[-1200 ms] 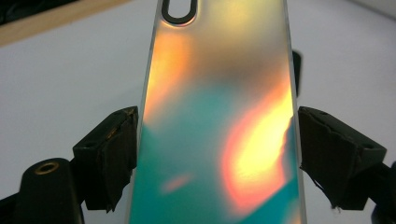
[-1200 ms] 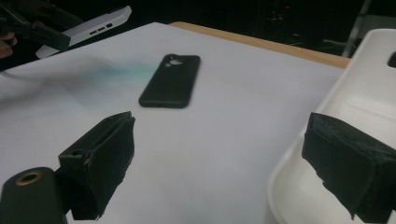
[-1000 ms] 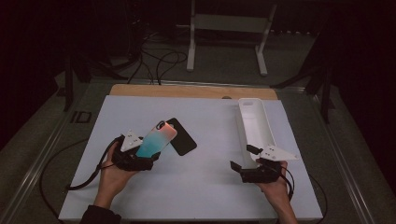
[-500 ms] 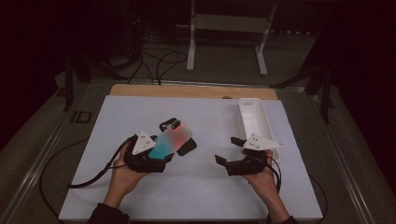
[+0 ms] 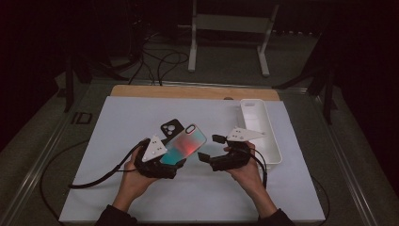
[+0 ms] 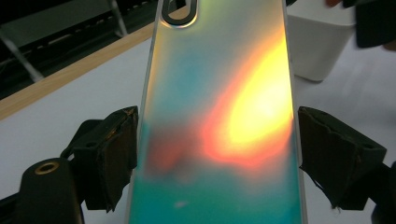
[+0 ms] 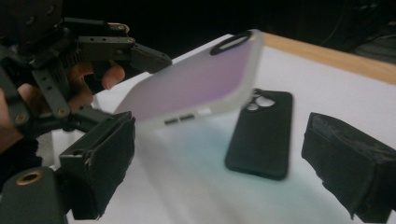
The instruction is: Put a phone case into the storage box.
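— Iridescent phone case [image 5: 184, 144]: where is it, measured from the black phone case [image 5: 171, 128]?

— Lifted off the white mat [image 5: 117, 122], tilted, just on the person's side of the black case and partly over it in the high view. The black one lies flat on the mat, camera cutout pointing away from the person.

— What holds it?

— The left gripper [image 5: 162, 162]. In the left gripper view, both pads press the long edges of the iridescent case [image 6: 219, 121], one on each side, so it is clamped across its width, with the camera cutout at the far end.

— And the right gripper [image 5: 212, 151]?

— Spread wide, holding nothing. It sits just right of the raised case, well right of the black one. In the right gripper view, the black case [image 7: 261, 135] lies between its parted pads, farther off, with the raised case [image 7: 196, 84] above it.

— Anything else nearby?

— A white tray [image 5: 275, 150], well to the right of the black case, just beyond the right hand [image 5: 247, 172].
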The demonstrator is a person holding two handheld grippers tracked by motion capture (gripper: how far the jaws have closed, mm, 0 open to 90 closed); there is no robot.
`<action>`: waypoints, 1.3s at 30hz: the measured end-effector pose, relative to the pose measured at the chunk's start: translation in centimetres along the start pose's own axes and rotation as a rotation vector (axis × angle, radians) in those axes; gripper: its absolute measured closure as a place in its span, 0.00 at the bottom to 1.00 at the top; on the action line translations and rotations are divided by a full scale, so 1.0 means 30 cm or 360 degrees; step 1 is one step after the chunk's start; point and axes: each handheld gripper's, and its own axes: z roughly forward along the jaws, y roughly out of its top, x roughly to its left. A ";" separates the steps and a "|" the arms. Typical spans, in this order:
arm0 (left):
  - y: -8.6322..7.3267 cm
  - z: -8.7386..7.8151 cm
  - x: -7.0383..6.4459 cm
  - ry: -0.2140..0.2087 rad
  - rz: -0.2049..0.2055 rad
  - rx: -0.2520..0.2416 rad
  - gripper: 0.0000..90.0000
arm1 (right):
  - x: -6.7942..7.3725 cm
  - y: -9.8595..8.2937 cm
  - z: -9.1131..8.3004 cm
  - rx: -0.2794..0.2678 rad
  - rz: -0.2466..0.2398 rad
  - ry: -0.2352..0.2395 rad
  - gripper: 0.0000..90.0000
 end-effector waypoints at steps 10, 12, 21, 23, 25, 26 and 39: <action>0.007 0.014 -0.027 -0.0036 0.0023 -0.0028 0.19 | -0.003 0.012 0.041 0.0000 0.0199 0.0100 0.49; 0.007 0.021 -0.031 -0.0039 0.0026 -0.0022 0.19 | -0.007 0.013 0.047 0.0009 0.0244 0.0107 0.53; 0.004 0.052 -0.046 -0.0052 0.0021 -0.0003 0.19 | -0.008 0.016 0.059 0.0017 0.0329 0.0172 0.77; 0.005 0.057 -0.050 -0.0049 0.0028 0.0005 0.19 | -0.001 0.018 0.060 0.0021 0.0341 0.0214 0.86; 0.004 0.061 -0.051 -0.0045 0.0031 0.0018 0.19 | 0.002 0.019 0.060 0.0019 0.0343 0.0230 0.89; 0.004 0.064 -0.051 -0.0040 0.0032 0.0022 0.19 | 0.006 0.020 0.061 0.0016 0.0338 0.0242 0.90; -0.003 0.058 -0.045 -0.0067 0.0009 0.0010 0.19 | 0.024 0.027 0.064 0.0011 0.0269 0.0171 0.92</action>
